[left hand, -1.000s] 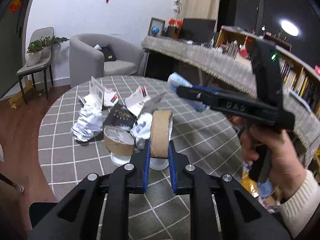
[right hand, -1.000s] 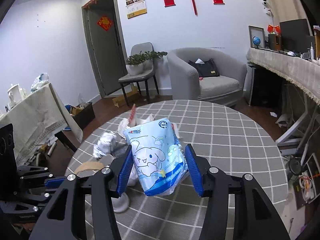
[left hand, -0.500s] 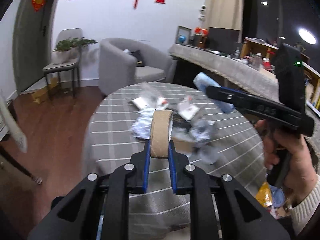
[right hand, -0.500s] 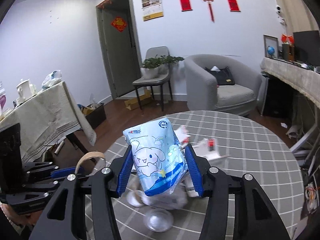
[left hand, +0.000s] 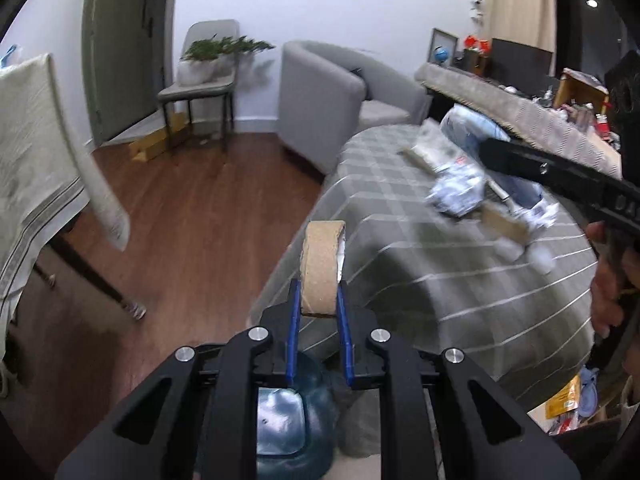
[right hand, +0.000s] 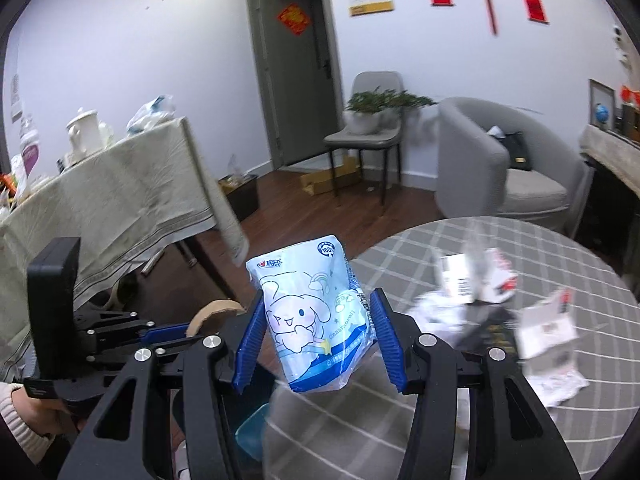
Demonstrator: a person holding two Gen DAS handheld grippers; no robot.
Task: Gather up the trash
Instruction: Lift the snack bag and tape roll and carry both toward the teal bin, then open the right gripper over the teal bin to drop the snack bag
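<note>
My left gripper is shut on an empty cardboard tape roll, held upright past the left edge of the round table. Below it sits a blue bin. My right gripper is shut on a light-blue cartoon tissue pack, held over the table's left edge; the pack also shows in the left wrist view. The left gripper with its roll shows at the left of the right wrist view. Crumpled foil, paper and cartons lie on the table.
A second table with a beige cloth stands to the left, its leg on the wooden floor. A grey armchair and a chair with a plant stand behind. A blue bin corner shows under the right gripper.
Both grippers have swung left, off the table toward its left edge and the floor, each still holding its item. The blue bin has come into view below.
</note>
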